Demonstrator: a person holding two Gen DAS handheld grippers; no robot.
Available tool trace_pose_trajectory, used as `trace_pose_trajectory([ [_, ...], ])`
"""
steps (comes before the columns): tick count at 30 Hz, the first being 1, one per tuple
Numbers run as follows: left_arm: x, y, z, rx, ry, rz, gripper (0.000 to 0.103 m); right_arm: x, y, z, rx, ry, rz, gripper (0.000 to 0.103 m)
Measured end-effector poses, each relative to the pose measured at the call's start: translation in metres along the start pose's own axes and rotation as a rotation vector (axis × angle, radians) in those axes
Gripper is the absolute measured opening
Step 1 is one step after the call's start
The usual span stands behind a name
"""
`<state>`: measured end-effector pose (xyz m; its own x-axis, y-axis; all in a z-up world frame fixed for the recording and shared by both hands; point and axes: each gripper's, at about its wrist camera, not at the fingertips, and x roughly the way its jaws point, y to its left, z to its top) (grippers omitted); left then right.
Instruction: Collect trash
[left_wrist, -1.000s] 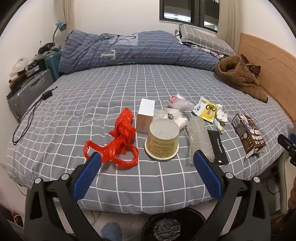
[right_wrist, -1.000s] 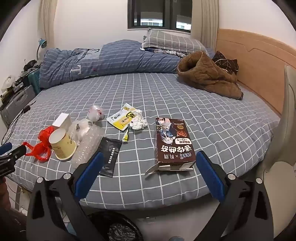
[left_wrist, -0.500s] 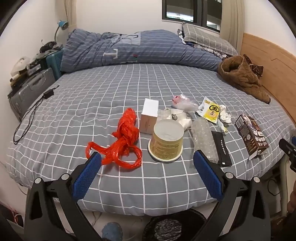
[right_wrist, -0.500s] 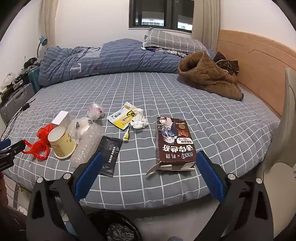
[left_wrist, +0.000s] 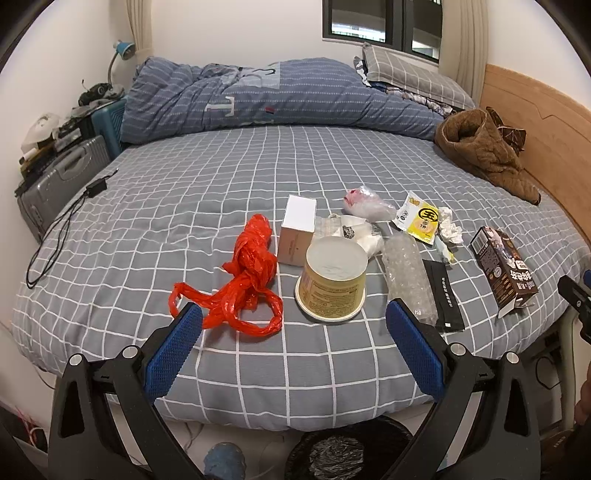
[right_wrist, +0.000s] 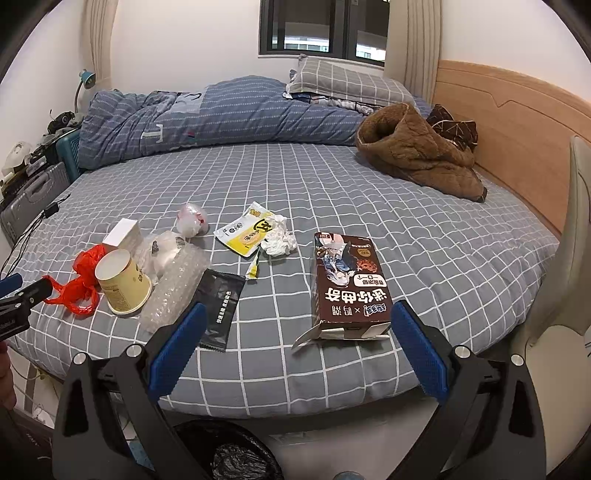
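Note:
Trash lies on the grey checked bed (left_wrist: 184, 206): a red plastic bag (left_wrist: 247, 273), an upturned yellow paper cup (left_wrist: 334, 282), a small white box (left_wrist: 298, 229), bubble wrap (left_wrist: 406, 273), a black sachet (left_wrist: 441, 291), a yellow packet (left_wrist: 419, 221), crumpled tissue (left_wrist: 450, 230) and a brown carton (right_wrist: 349, 284). My left gripper (left_wrist: 295, 347) hangs open short of the red bag and cup. Held open as well, my right gripper (right_wrist: 295, 347) sits just before the carton. A black-lined bin (right_wrist: 236, 454) stands on the floor below both.
A rolled blue duvet (left_wrist: 277, 96) and a pillow (left_wrist: 413, 77) lie at the far side, a brown jacket (right_wrist: 417, 162) by the wooden headboard (right_wrist: 517, 125). A grey suitcase (left_wrist: 55, 181) and a black cable (left_wrist: 59, 232) are at the left. A chair back (right_wrist: 576, 236) stands right.
Both views have drifted a little: the trash sits slightly lower and to the right in the left wrist view. Both grippers stay open and nothing has been picked up.

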<state>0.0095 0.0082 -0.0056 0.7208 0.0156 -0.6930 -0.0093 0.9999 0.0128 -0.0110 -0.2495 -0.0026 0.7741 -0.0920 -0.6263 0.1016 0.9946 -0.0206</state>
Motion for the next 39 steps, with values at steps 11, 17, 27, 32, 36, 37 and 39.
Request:
trace_pose_trajectory([
  [11, 0.000, 0.003, 0.001, -0.003, 0.001, 0.017, 0.097, -0.001, 0.003, 0.000, -0.005, 0.006, 0.014, 0.096],
  [17, -0.001, 0.005, 0.001, 0.001, -0.003, 0.028, 0.097, -0.001, 0.006, 0.000, -0.005, 0.006, 0.022, 0.096],
  [27, -0.002, 0.005, 0.002, -0.001, 0.001, 0.018, 0.097, -0.004, 0.008, 0.000, -0.005, 0.004, 0.027, 0.096],
  [32, -0.002, 0.004, 0.003, -0.005, 0.001, 0.003, 0.097, -0.006, 0.010, 0.000, -0.006, 0.004, 0.043, 0.096],
  [36, -0.002, 0.002, 0.003, 0.002, 0.002, 0.002, 0.097, -0.007, 0.011, 0.000, -0.011, 0.001, 0.043, 0.096],
  [37, -0.002, 0.002, 0.003, 0.002, 0.003, 0.000, 0.097, -0.007, 0.011, 0.000, -0.011, 0.000, 0.043, 0.096],
  [39, -0.002, 0.001, 0.003, 0.003, 0.004, 0.000, 0.097, -0.008, 0.011, 0.000, -0.010, 0.001, 0.043, 0.096],
])
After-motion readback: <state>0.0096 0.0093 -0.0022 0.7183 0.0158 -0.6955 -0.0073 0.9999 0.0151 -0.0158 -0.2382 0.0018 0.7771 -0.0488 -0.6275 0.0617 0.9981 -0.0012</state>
